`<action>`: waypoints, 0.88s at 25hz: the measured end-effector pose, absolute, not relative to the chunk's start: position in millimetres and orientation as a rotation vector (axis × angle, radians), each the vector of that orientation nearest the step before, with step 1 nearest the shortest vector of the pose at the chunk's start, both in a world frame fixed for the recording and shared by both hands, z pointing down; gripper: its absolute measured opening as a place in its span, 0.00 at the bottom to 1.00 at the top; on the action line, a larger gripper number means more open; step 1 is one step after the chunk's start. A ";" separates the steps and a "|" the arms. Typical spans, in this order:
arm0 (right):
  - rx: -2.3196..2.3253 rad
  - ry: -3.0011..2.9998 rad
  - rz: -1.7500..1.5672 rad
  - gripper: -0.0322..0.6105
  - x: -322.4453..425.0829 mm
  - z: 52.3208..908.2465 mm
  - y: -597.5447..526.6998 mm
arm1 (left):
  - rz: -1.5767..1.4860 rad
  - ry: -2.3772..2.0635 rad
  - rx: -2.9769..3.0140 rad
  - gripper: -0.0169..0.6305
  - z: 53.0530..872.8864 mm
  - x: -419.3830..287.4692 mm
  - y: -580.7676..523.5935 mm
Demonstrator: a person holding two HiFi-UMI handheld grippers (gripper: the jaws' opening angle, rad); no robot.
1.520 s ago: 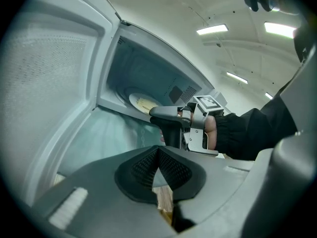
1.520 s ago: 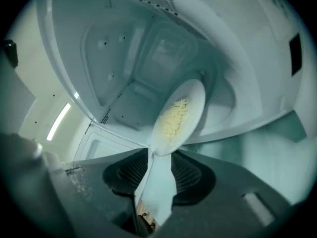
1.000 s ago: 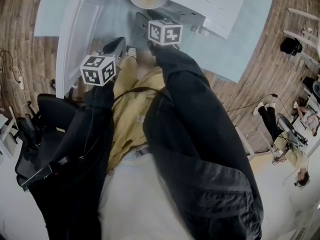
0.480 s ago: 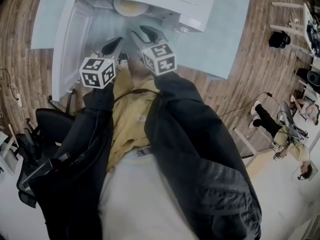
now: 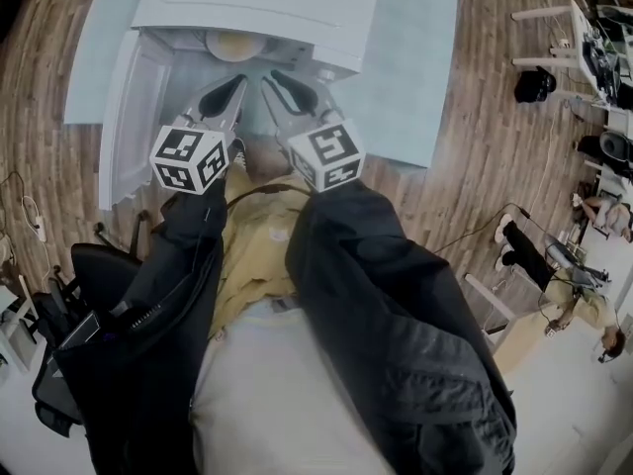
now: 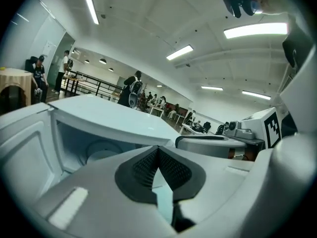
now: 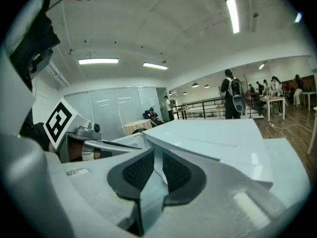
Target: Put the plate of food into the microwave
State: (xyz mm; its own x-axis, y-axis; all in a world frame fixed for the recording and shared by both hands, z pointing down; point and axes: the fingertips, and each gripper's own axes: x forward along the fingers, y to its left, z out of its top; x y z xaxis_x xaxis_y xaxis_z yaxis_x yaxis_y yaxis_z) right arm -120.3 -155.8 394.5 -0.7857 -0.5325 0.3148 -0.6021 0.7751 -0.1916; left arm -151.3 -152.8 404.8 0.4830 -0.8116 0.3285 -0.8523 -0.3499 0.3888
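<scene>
A white microwave [image 5: 262, 3] stands on a light-blue table [image 5: 415, 77] with its door [image 5: 124, 117] swung open to the left. The plate of food [image 5: 234, 45], pale and round, sits inside the cavity; in the left gripper view the plate [image 6: 101, 151] shows low in the cavity. My left gripper [image 5: 229, 92] hangs in front of the opening, jaws shut and empty. Beside it, my right gripper [image 5: 280, 85] holds nothing; its jaws have just been closing and a narrow slit remains between the pads. Neither gripper touches the plate.
The open door stands just left of my left gripper. Black office chairs [image 5: 89, 265] crowd the lower left. Wooden floor surrounds the table; desks and seated people [image 5: 579, 295] are at the far right. The person's dark sleeves fill the lower view.
Both grippers have drawn back from the microwave opening and risen toward the camera. The right gripper's jaws have narrowed. The plate stays inside the cavity.
</scene>
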 end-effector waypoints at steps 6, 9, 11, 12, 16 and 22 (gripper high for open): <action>0.941 -2.799 0.246 0.05 -114.4 344.5 -167.1 | 0.011 -1.362 2.338 0.03 346.9 -134.1 -177.1; 0.973 -2.820 0.178 0.05 -101.9 321.5 -172.4 | -0.003 -1.362 2.416 0.03 320.5 -117.8 -186.7; 0.999 -2.827 0.136 0.05 -99.9 308.2 -171.9 | -0.010 -1.361 2.458 0.03 308.8 -113.2 -186.3; 1.018 -2.827 0.117 0.05 -98.6 302.6 -172.2 | -0.015 -1.359 2.475 0.03 303.3 -111.6 -185.8; 1.103 -2.811 0.071 0.05 -88.6 286.5 -176.2 | -0.012 -1.366 2.544 0.03 281.6 -104.8 -185.3; 1.176 -2.800 0.059 0.05 -78.4 276.2 -181.5 | 0.037 -1.394 2.615 0.03 270.5 -97.3 -184.1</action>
